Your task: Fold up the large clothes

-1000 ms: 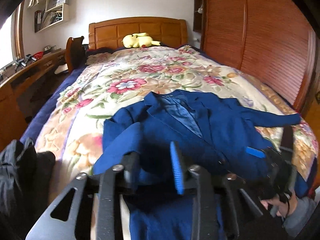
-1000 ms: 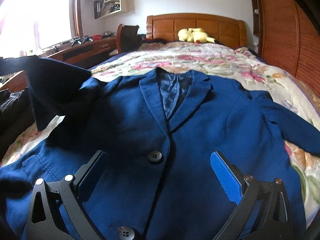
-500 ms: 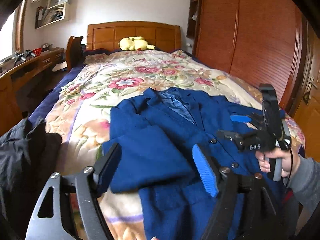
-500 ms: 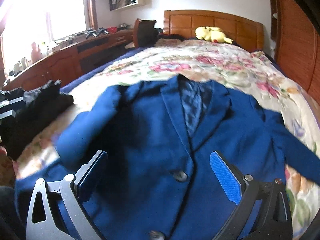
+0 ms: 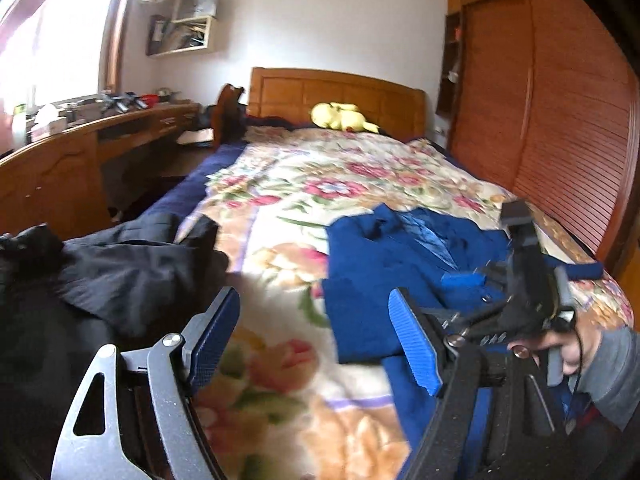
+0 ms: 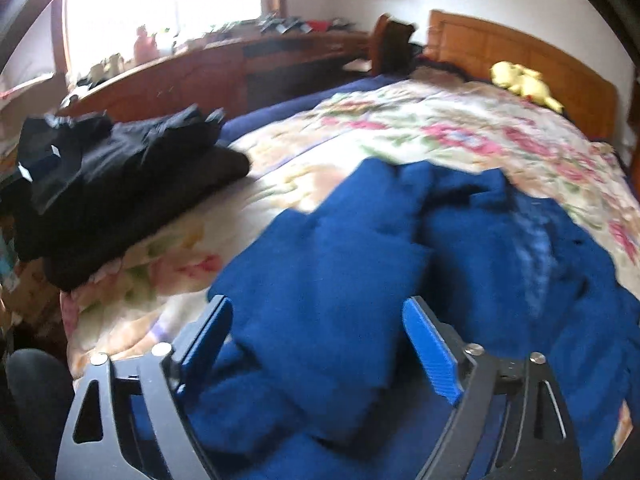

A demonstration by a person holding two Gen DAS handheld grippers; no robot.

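Two grippers: we held both over the bed, each with its blue-padded fingers spread apart and nothing between them.
Left gripper (image 5: 312,338): we had it above the floral bedspread (image 5: 320,184), left of the garment, touching no cloth.
Right gripper (image 6: 320,344): we had it low over the jacket's near part; whether the pads touched the fabric we could not tell from its own blurred view. From the left wrist camera it (image 5: 480,280) appeared above the jacket's front, gripped by our right hand (image 5: 568,352) in a grey cuff.
Blue jacket (image 6: 460,260): it lay face up on the near right part of the bed, collar toward the headboard, lining showing at the open neck. Its left sleeve (image 6: 320,280) was folded across the chest; the far sleeve (image 5: 584,269) stretched toward the bed's right edge.
Dark clothes (image 5: 108,264): a black heap sat at the bed's near left corner, apart from the jacket.
Yellow plush toy (image 5: 342,117): it rested against the wooden headboard (image 5: 300,88).
Room: a wooden desk (image 5: 80,152) ran under the bright window on the left; slatted wardrobe doors (image 5: 572,120) stood on the right.
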